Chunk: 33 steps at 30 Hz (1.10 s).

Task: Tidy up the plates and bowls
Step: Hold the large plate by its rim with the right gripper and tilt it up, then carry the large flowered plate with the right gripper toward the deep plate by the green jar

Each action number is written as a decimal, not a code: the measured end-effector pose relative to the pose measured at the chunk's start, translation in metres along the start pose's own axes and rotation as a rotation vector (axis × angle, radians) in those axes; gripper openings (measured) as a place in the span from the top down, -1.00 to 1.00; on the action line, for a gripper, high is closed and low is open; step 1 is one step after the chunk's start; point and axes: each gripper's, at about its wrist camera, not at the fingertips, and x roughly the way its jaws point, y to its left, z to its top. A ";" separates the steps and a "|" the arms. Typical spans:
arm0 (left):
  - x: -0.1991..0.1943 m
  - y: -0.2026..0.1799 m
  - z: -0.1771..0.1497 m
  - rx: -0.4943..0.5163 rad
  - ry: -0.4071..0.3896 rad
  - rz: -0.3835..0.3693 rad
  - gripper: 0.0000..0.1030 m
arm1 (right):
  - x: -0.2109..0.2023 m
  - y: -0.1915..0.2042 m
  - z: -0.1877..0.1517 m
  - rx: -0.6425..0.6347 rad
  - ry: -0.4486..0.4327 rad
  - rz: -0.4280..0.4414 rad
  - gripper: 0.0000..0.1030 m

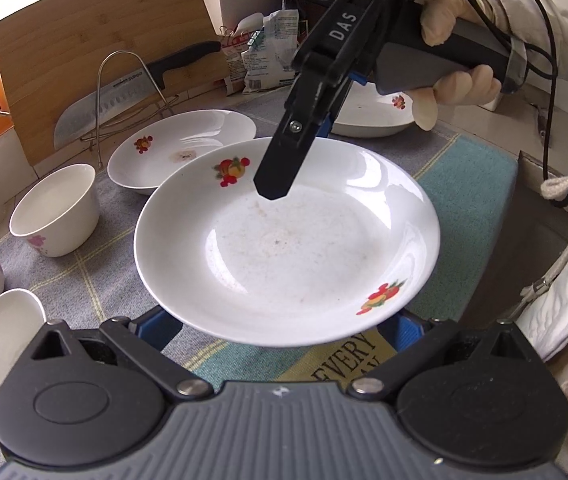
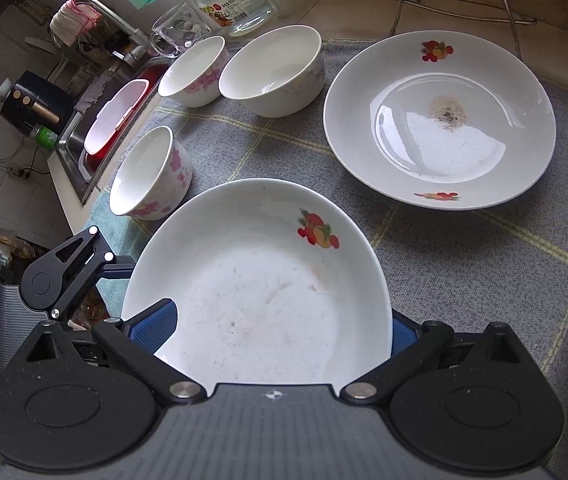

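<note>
Grey checked cloth [image 2: 464, 264] covers the worktop beside a steel sink [image 2: 71, 148], and the crockery waiting to be sorted is spread across it. The largest piece in play, a white fruit-print plate [image 1: 284, 240] with a faintly smeared well, sits between the two tools, which face each other across it. Its near rim appears to ride clear of the cloth.

A second plate [image 2: 440, 120], marked by a dark stain at its centre, lies flat just beyond and to one side. A third plate [image 1: 372, 116] rests farther back, behind the gloved right hand [image 1: 456, 80]. Three pink-flowered bowls [image 2: 271, 72] stand upright in a loose group toward the sink, apart from the plates.

The left gripper [image 1: 279, 324] is spread wide, both blue pads tucked under the plate's near rim and closed on nothing. The right gripper [image 2: 277, 330] is also spread wide and straddles the opposite rim, with one finger over the plate's inner face and the other beneath it. No clamping is visible.

The plate is round, so it has no long axis. The coming move likely turns on which rim is taken, and each tool is at its own edge. If the stained plate is the likely stacking spot, it lies ahead of the right gripper.

Only the left wrist view shows the right tool's upper finger hanging above the plate's slope. Only the right wrist view shows all three bowls whole and the second plate's stain plainly.
</note>
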 end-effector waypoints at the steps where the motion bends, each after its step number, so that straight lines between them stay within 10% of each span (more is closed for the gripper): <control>1: 0.005 0.000 0.005 0.003 0.000 -0.002 -0.97 | -0.002 -0.002 -0.001 0.001 -0.003 -0.002 -1.00; 33: 0.077 -0.047 0.093 0.059 -0.024 -0.079 -0.97 | -0.092 -0.102 -0.032 0.050 -0.112 -0.076 -1.00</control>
